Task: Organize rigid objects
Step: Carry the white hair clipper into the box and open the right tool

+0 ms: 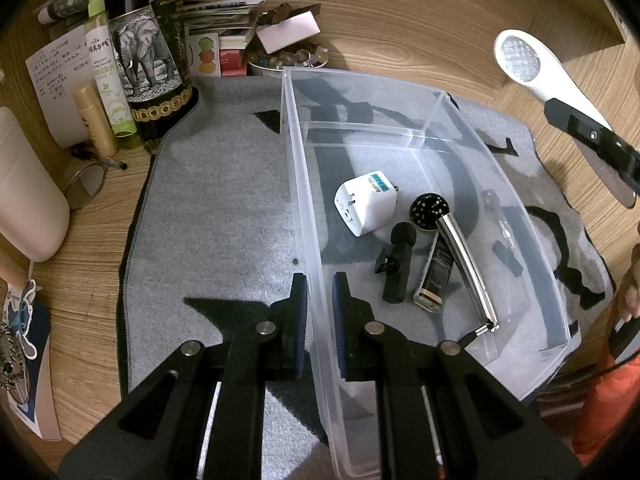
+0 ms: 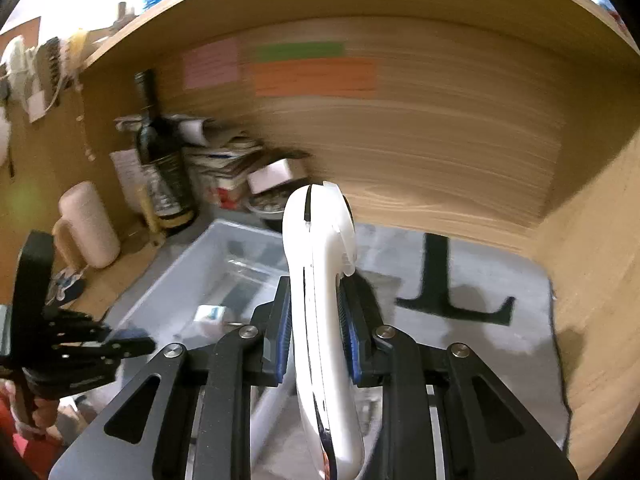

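A clear plastic bin [image 1: 360, 76] stands on a grey felt mat [image 1: 220, 200]. Inside lie a white travel adapter [image 1: 366, 204], a black clip-on microphone [image 1: 396, 264], a chrome-handled tool with a black speckled head [image 1: 460, 248] and a small dark bottle [image 1: 434, 280]. My left gripper [image 1: 320, 280] is shut on the bin's left wall, one pad on each side. My right gripper [image 2: 314, 292] is shut on a white long-handled tool with a round head [image 2: 316, 232], held in the air to the right of the bin [image 2: 192, 268]. That tool [image 1: 520, 60] also shows in the left wrist view.
At the mat's back left stand an elephant-label wine bottle [image 1: 148, 52], a green spray bottle [image 1: 106, 72], a cream tube [image 1: 94, 120], a pale jug [image 1: 24, 192], stacked papers [image 1: 224, 12] and a bowl of beads [image 1: 288, 60]. A wooden wall [image 2: 400, 140] rises behind.
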